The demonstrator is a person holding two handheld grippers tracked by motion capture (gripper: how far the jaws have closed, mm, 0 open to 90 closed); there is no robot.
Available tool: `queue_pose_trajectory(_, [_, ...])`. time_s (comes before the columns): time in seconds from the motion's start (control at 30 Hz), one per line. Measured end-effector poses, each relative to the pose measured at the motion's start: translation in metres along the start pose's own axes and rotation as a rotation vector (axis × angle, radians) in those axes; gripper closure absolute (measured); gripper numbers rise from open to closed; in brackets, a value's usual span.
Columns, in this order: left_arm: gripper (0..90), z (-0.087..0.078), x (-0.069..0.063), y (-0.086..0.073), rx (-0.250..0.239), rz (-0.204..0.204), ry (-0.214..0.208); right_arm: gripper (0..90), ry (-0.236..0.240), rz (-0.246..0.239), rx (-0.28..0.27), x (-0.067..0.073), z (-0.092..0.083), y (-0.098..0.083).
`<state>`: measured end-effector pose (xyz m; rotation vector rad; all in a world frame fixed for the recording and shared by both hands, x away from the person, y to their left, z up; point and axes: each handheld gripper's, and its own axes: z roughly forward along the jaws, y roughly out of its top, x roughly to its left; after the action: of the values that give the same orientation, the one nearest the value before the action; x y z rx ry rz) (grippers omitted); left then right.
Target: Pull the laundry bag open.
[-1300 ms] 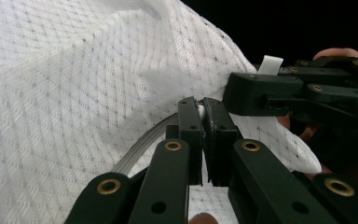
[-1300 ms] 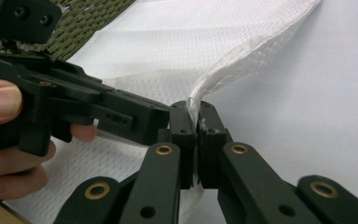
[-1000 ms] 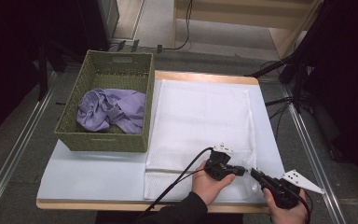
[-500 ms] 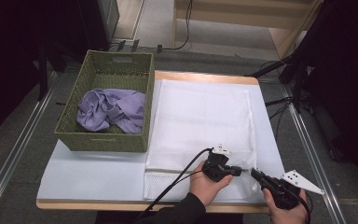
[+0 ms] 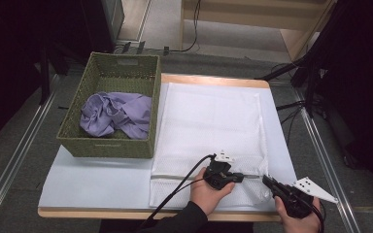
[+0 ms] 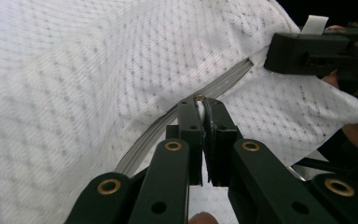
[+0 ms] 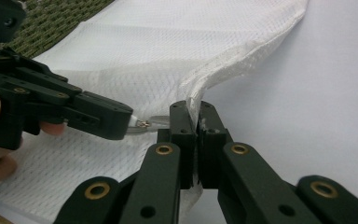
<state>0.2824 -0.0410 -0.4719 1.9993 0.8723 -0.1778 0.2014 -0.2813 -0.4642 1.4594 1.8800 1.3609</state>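
At the near edge of the pale blue desk (image 5: 102,179) we held both grippers low over the white mesh laundry bag (image 5: 209,121), which lay flat on the right half of the desk, just beside the basket. Our right gripper (image 5: 267,180), at the bag's near right corner, had its jaws clenched on the bag's seamed edge (image 7: 196,100), and the fabric rose in a fold between them. Just left of it, our left gripper (image 5: 241,177) had its jaws clamped shut on the small metal zipper pull (image 6: 199,98), on the grey zipper line (image 5: 184,176) that ran across the bag near its near end. Farther off and to the left stood a green woven rectangular basket (image 5: 107,145), with a crumpled lilac cloth (image 5: 116,114) lying inside it.
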Motion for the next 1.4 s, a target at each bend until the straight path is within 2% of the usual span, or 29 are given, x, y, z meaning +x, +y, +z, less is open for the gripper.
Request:
queue_pose_trajectory(0.03, [88.1,-0.002,0.001,-0.001,0.003,0.007,0.001,88.5,-0.004,-0.004,0.000,0.000,0.000,0.000])
queue_pose_trajectory(0.53, [88.1,-0.024,0.017,-0.015,-0.011,-0.025,0.047,88.5,-0.018,-0.012,-0.008,-0.001,-0.002,0.001])
queue_pose_trajectory(0.73, [88.1,-0.033,0.020,-0.018,-0.013,-0.017,0.063,88.5,-0.022,-0.018,-0.013,-0.001,-0.003,0.001])
queue_pose_trajectory(1.4, [88.1,-0.048,0.028,-0.026,-0.046,-0.042,0.075,88.5,-0.027,-0.023,-0.012,-0.001,-0.003,0.001])
